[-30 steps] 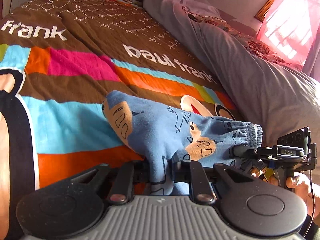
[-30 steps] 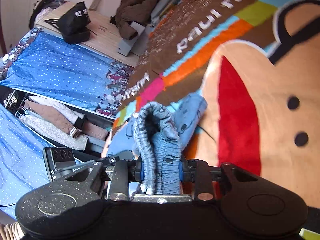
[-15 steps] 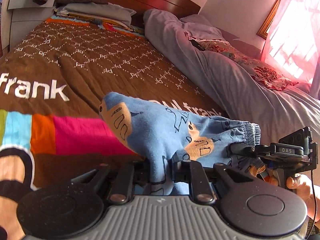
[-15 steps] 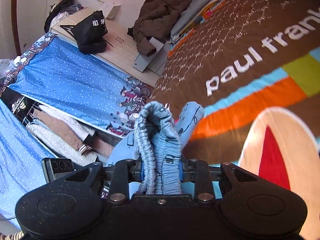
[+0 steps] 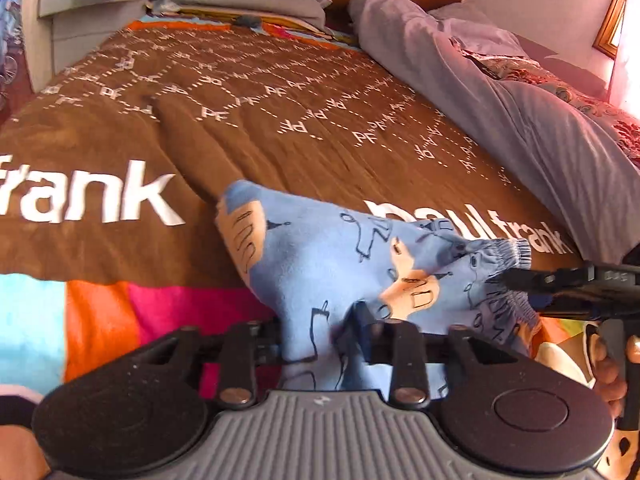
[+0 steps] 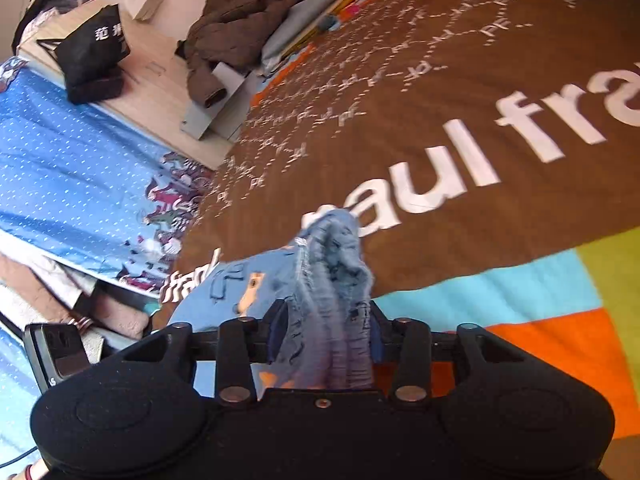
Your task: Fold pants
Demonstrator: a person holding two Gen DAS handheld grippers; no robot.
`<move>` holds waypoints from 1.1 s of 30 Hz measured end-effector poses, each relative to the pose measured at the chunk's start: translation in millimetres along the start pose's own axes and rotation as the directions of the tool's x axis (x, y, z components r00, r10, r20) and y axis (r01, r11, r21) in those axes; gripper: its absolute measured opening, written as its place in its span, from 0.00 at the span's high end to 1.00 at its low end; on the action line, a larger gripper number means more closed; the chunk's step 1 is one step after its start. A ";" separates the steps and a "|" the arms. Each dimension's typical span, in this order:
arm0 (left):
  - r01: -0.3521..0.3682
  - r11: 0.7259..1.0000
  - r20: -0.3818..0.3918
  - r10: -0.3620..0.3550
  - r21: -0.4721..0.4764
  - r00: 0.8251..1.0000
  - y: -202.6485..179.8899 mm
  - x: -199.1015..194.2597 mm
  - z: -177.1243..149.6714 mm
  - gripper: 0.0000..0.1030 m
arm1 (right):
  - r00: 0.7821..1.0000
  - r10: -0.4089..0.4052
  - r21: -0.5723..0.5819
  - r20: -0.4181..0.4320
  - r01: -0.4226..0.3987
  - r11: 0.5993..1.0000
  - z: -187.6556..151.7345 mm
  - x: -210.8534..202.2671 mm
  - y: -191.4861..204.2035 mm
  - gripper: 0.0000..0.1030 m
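Small blue pants (image 5: 320,256) with cartoon prints hang stretched between my two grippers above a brown and striped bedspread (image 5: 280,120). My left gripper (image 5: 316,332) has the leg end of the cloth between its jaws, which are opening and stand visibly apart. At the right of the left wrist view, my right gripper (image 5: 516,284) sits at the ribbed waistband, with a hand (image 5: 612,368) on its handle. In the right wrist view the bunched waistband (image 6: 336,264) lies loosely between the right gripper (image 6: 326,328) jaws, which are also opening.
A grey duvet (image 5: 500,112) is heaped along the bed's right side. Pillows (image 5: 248,0) lie at the wooden headboard. Left of the bed are a brown jacket (image 6: 236,24), a black bag (image 6: 92,48) on a wooden top, and blue dotted fabric (image 6: 72,168).
Both grippers carried the pants up the bed, from the coloured stripes to over the brown lettered part. Both pairs of jaws have widened around the cloth.
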State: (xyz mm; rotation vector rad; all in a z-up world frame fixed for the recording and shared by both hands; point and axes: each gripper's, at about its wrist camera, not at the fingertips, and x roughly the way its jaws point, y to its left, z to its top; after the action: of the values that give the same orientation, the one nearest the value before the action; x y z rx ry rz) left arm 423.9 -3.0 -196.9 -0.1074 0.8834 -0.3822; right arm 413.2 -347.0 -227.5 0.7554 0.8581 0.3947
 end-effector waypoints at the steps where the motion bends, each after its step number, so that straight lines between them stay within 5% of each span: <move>1: -0.017 1.000 0.012 0.016 0.007 1.000 -1.3 -8.5 -3.7 0.27 | 1.000 -0.015 -0.013 0.024 0.015 1.000 -2.6 -9.4 1.6 0.46; 7: -0.048 0.999 0.097 0.046 0.020 0.994 -12.2 -97.5 -40.6 0.02 | 0.994 -0.040 -0.302 0.099 0.068 0.951 -49.5 -83.2 77.1 0.20; 17: -0.135 0.985 0.151 0.149 -0.104 0.977 -44.9 -240.3 -117.3 0.00 | 0.980 -0.107 -0.342 0.168 0.160 0.926 -159.8 -186.6 160.3 0.02; 21: -0.188 0.978 0.133 0.199 -0.090 0.971 -64.9 -261.8 -134.2 0.00 | 0.971 -0.175 -0.356 0.161 0.223 0.908 -199.1 -210.3 183.9 0.01; 24: -0.163 0.983 0.130 0.172 -0.081 0.976 -77.1 -271.7 -136.8 0.00 | 0.953 -0.256 -0.382 0.164 0.300 0.874 -216.8 -217.0 199.5 0.01; 30: -0.129 0.988 0.107 0.138 -0.087 0.985 -92.8 -266.6 -123.4 0.00 | 0.921 -0.328 -0.406 0.211 0.387 0.828 -214.7 -221.6 213.9 0.01; 33: -0.175 0.983 0.105 0.180 -0.056 0.978 -100.3 -258.2 -116.9 0.00 | 0.912 -0.341 -0.419 0.230 0.409 0.811 -205.3 -216.8 213.5 0.01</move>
State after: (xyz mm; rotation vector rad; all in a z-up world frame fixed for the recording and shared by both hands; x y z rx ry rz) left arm 157.9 6.9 -56.9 -0.0912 0.7870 -0.1872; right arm 114.5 -241.1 -42.2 0.1568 0.7166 0.1705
